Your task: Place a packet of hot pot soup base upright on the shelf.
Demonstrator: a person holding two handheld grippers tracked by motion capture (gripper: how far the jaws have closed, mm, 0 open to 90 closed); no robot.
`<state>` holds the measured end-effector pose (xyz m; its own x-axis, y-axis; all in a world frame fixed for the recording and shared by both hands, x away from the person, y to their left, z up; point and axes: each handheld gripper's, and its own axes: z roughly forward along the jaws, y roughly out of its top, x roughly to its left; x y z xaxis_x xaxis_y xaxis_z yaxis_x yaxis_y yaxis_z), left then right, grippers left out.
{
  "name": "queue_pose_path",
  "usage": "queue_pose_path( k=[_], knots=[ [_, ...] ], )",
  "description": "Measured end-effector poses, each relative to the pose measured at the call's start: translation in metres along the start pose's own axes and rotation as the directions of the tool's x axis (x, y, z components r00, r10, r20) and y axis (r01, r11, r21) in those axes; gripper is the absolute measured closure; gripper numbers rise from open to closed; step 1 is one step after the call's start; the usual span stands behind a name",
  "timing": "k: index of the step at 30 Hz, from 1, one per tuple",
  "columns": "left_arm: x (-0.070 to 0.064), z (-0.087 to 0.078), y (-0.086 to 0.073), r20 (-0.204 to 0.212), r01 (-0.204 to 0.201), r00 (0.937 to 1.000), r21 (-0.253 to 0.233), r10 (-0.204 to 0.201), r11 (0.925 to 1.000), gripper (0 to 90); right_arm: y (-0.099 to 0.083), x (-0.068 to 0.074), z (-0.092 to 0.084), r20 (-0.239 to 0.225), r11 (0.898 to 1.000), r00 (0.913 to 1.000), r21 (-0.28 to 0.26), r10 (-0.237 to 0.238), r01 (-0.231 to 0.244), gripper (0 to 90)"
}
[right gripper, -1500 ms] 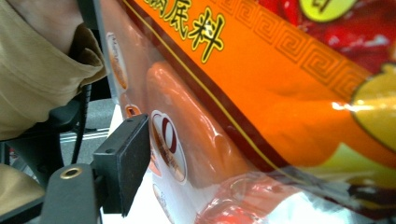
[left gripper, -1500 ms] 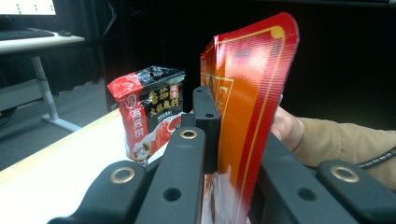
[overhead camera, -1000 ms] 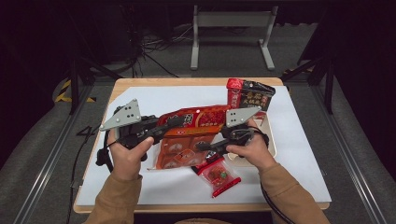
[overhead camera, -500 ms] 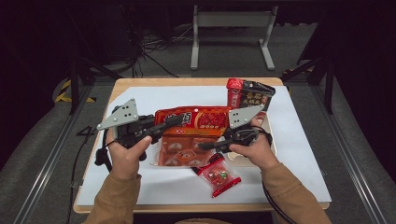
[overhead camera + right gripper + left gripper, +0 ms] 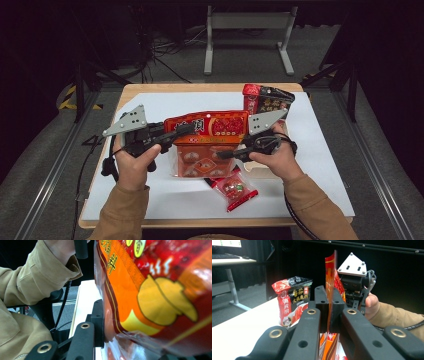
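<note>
The left gripper has its two black jaws pressed together on the upper left edge of a large red and orange snack bag, and in the left gripper view the thin edge of this snack bag stands upright, pinched flat between the pads. The right gripper comes to the bag from the opposite side, at its lower right part; its jaws have just been closing, and in the right gripper view the glossy film of the snack bag lies against the inner face of the one jaw that is visible, so this gripper pinches the bag too, although the second jaw is hidden behind the film. The bag hangs between the two grippers, its printed face turned to the high camera and its transparent lower part close above the white table cover. Just below the right gripper a small red candy packet lies flat on the cover. Behind the right gripper, further from the person, a dark and red hotpot seasoning bag stands upright, apart from the held bag.
</note>
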<state>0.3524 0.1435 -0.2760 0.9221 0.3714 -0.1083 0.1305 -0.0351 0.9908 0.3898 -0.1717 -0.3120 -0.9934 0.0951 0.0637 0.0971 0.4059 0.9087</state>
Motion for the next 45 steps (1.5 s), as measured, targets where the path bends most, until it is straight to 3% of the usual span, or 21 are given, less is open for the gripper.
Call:
queue_pose_path(
  k=[2, 5, 9, 11, 12, 14, 28, 37, 45],
  knots=[
    [0.0, -0.001, 0.0, -0.024, -0.01, 0.9997, -0.011, 0.009, 0.9999, 81.8, 0.002, 0.001, -0.001, 0.002, 1.0, 1.0, 0.003, 0.003, -0.003, 70.2],
    [0.001, -0.002, 0.0, -0.07, -0.027, 0.9972, -0.012, 0.026, 0.9996, 64.1, 0.004, 0.0, -0.004, 0.002, 1.0, 0.9999, 0.009, 0.014, -0.014, 70.3],
    [0.003, -0.005, 0.001, -0.066, -0.016, 0.9977, -0.013, 0.015, 0.9998, 50.9, 0.007, 0.0, -0.011, 0.028, 1.0, 0.9996, 0.014, 0.012, -0.012, 70.2],
    [0.004, -0.007, 0.001, -0.062, -0.019, 0.9979, 0.012, 0.02, 0.9997, 47.9, 0.008, -0.001, -0.013, 0.032, 1.0, 0.9994, 0.013, 0.015, -0.016, 70.2],
    [0.006, -0.007, 0.0, -0.057, -0.015, 0.9982, 0.037, 0.017, 0.9992, 40.1, 0.01, -0.001, -0.017, 0.041, 1.0, 0.999, 0.011, 0.015, -0.015, 70.3],
    [0.007, -0.008, 0.0, -0.063, -0.019, 0.9978, 0.043, 0.022, 0.9989, 36.5, 0.011, -0.001, -0.019, 0.044, 1.0, 0.9989, 0.011, 0.015, -0.015, 70.2],
    [0.018, -0.017, -0.004, -0.132, -0.024, 0.9904, 0.122, 0.04, 0.9922, 27.0, 0.032, -0.006, -0.048, 0.125, 1.0, 0.992, -0.004, 0.018, -0.017, 70.2],
    [0.026, -0.02, -0.009, -0.162, -0.005, 0.9864, 0.145, 0.029, 0.9894, 23.7, 0.042, -0.012, -0.061, 0.163, 1.0, 0.9864, -0.011, 0.021, -0.019, 70.2],
    [0.034, -0.024, -0.013, -0.196, 0.004, 0.9803, 0.15, 0.026, 0.9887, 20.2, 0.043, -0.019, -0.078, 0.217, 0.999, 0.9758, -0.02, 0.029, -0.025, 70.2]
  ],
)
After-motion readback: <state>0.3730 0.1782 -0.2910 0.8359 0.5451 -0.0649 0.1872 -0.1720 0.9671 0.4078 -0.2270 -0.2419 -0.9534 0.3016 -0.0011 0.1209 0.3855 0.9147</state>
